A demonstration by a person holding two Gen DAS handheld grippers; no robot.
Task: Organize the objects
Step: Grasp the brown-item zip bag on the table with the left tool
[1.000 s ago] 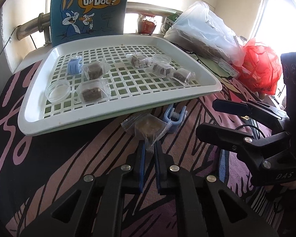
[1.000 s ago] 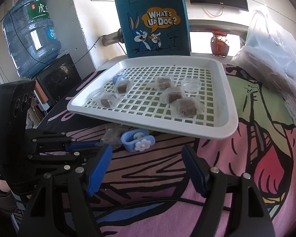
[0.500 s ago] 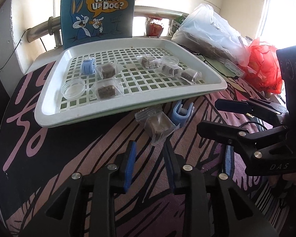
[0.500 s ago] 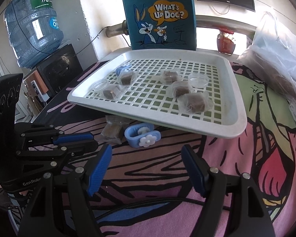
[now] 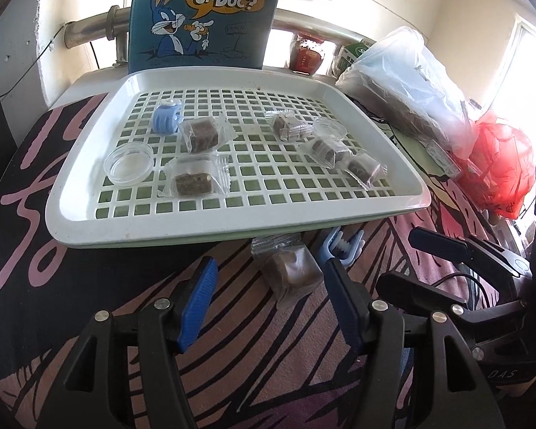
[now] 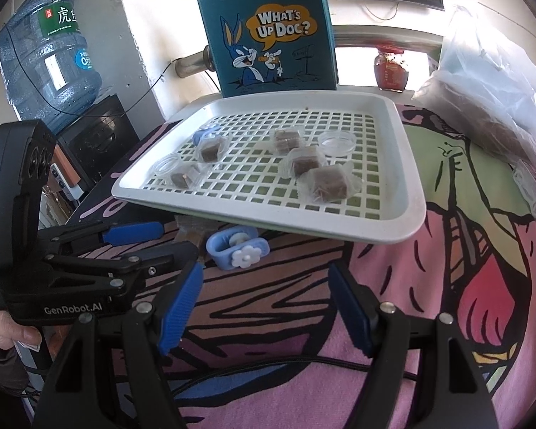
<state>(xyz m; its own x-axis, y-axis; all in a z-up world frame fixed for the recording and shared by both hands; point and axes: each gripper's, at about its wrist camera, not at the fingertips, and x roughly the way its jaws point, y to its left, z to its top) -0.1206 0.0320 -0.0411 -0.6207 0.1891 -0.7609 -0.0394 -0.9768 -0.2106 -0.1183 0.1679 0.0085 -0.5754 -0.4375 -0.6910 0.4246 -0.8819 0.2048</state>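
Observation:
A wrapped brown cake (image 5: 292,272) lies on the patterned cloth just in front of the white slotted tray (image 5: 232,222). My left gripper (image 5: 269,271) straddles it; its jaws are opening and the pads stand clear of the wrapper. A blue clip (image 5: 339,248) with a white flower (image 6: 236,247) lies beside the cake. My right gripper (image 6: 266,275) is open and holds nothing, a little short of the clip. The right wrist view shows the left gripper (image 6: 178,241) hiding most of the cake. On the tray (image 6: 303,229) lie several wrapped cakes, two clear round dishes and another blue clip (image 5: 166,118).
A blue cartoon bag (image 5: 203,14) stands behind the tray. Clear plastic bags (image 5: 407,85) and a red bag (image 5: 496,164) crowd the right side, and a red jar (image 6: 391,68) stands on the sill. A water bottle (image 6: 46,60) stands far left. A hand (image 6: 7,332) holds the left gripper.
The left gripper, shut on the cake's wrapper a second ago, has opened wide and let it go; the cake now lies on the cloth. The right gripper has kept still.

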